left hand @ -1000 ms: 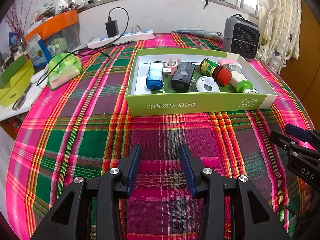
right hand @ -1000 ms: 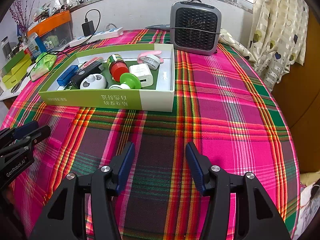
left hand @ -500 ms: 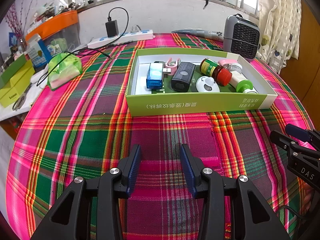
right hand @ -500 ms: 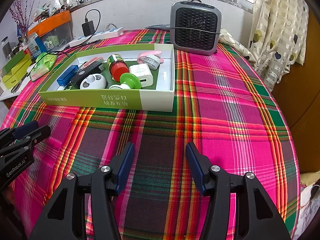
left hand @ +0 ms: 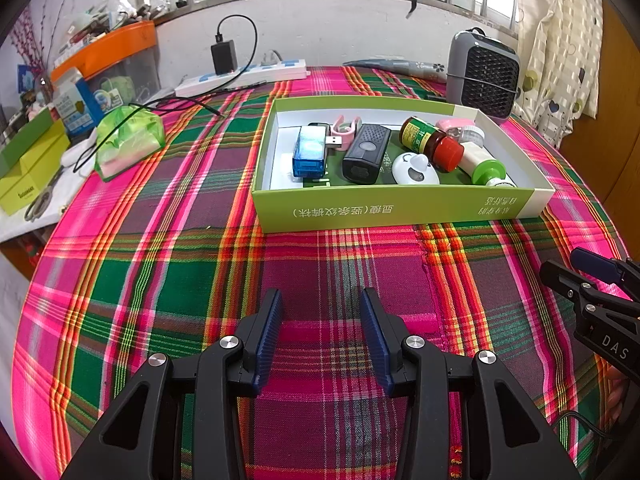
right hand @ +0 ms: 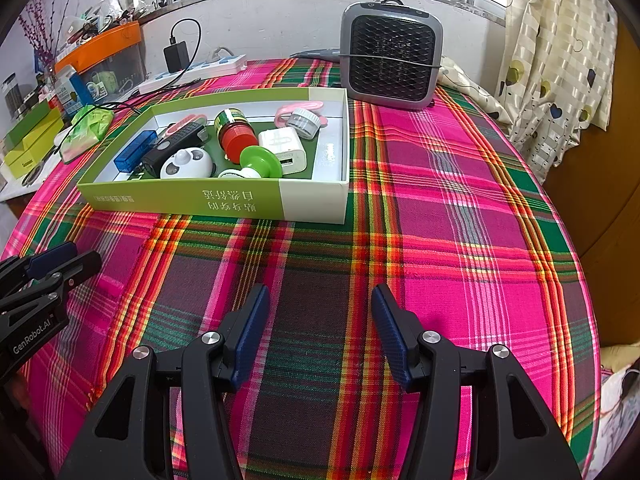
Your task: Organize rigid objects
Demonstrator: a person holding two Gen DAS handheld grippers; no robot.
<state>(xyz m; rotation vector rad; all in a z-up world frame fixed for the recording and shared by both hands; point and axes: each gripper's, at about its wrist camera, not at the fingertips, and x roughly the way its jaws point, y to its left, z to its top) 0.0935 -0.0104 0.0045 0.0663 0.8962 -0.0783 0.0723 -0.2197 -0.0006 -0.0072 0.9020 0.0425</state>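
Left wrist view: left gripper point(left hand: 320, 300) at bottom centre, blue-padded fingers spread w/ bare plaid cloth showing in the gap, pinching nothing. Shallow green-and-white cardboard box point(left hand: 400, 210) sits centre-right of frame on the pink/green plaid tablecloth point(left hand: 160, 280). Inside, left to right: translucent blue USB stick point(left hand: 309, 152), black rectangular gadget point(left hand: 366, 154), white round panda-face item point(left hand: 414, 169), brown glass bottle w/ red cap point(left hand: 430, 140) lying on its side, white bottle w/ green cap point(left hand: 482, 163) also lying. Right gripper point(left hand: 588, 276) pokes in at right edge; spread unclear from here. Green tissue pack point(left hand: 130, 140) at left, near the table edge.

Right wrist view: right gripper point(right hand: 320, 308) at bottom centre, fingers wide apart, empty. Box point(right hand: 224, 200) upper left of centre; white USB charger block point(right hand: 283, 148) lies in its right half. Grey mesh-front fan heater point(right hand: 392, 66) stands at top centre, just behind the box's far right corner.
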